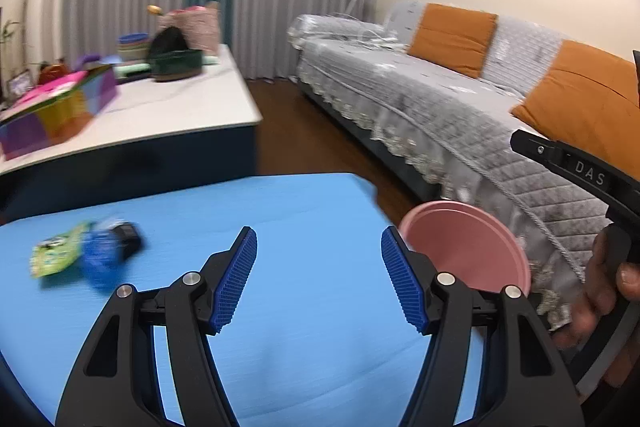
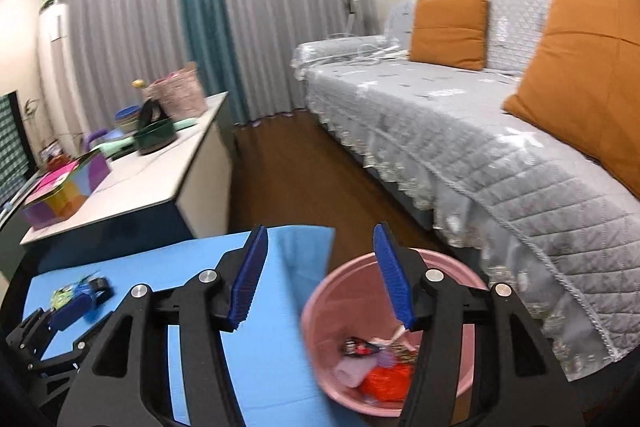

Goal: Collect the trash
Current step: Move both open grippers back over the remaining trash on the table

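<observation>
Pink bin (image 2: 320, 311) — one; two empty, spread grippers (image 1: 319, 279) (image 2: 320, 291) — three wrappers (image 1: 86, 253).

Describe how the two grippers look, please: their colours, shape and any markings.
Both the left gripper and the right gripper have black plastic frames with silver rivets and blue ribbed pads on the jaws. The right gripper's body carries white "DAS" lettering.

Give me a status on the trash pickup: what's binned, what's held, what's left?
Done: several pieces, including an orange wrapper, lie in the pink bin. In hand: nothing; the left tongs and right tongs are both open and empty. Left: a green packet, a blue wrapper and a black item, clustered on the blue table.
</observation>
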{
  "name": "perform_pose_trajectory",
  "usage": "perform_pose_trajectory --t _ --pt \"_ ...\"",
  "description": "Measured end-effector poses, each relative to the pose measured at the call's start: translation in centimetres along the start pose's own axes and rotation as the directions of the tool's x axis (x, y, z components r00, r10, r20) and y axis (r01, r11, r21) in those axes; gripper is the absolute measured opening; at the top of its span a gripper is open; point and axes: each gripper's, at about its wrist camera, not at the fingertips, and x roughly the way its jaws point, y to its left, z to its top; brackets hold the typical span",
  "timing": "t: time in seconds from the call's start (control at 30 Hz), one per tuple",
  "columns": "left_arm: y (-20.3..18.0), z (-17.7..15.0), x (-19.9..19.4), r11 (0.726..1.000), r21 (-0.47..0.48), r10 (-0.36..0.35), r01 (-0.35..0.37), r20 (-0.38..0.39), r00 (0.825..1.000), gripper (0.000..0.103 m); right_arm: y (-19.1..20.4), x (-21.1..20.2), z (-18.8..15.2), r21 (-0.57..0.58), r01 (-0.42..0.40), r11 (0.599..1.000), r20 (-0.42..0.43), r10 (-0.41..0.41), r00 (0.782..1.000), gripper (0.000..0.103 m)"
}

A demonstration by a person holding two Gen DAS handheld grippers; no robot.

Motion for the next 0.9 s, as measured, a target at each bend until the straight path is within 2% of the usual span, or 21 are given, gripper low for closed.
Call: perform_pose_trajectory --t 0.17,0.33,0.4,0.57,0.67,0.77,0.9 --pt "5.4 -1.1 -1.8 0.994 -0.033 0.102 -0.101 0.035 0.994 0.063 5.8 0.4 -1.2 -0.067 -0.092 0.993 -0.034 0.090 0.995 0.055" --pt "11.5 -2.0 -2.8 0.974 -0.109 0.206 -0.200 0.042 0.978 0.059 11.2 1.5 -3.1 -0.143 -0.170 0.975 -0.073 0.161 0.984 0.053" --pt "13.1 -2.2 -3.2 0.965 -0.123 0.238 -0.230 0.048 0.970 0.059 13.2 2.0 -3.8 -0.154 -0.209 0.966 -0.093 0.197 0.976 0.049" --pt "18.5 -2.8 -4.2 0.932 -0.178 0.329 -0.315 0.049 0.943 0.057 18.2 3.5 -5.8 -0.151 -0.297 0.943 -0.149 0.275 0.950 0.038" --pt "21.5 -3.2 -4.4 0.908 -0.217 0.375 -0.359 0.036 0.926 0.056 21.1 4.7 -7.1 -0.123 -0.355 0.927 -0.193 0.328 0.925 0.032" --pt "24.0 -3.5 -4.4 0.887 -0.253 0.404 -0.386 0.020 0.915 0.056 23.7 5.5 -8.2 -0.106 -0.395 0.912 -0.217 0.367 0.905 0.030" --pt "26.8 -3.7 -4.0 0.867 -0.294 0.419 -0.401 -0.004 0.908 0.056 26.8 6.6 -9.6 -0.096 -0.425 0.900 -0.252 0.391 0.885 0.030"
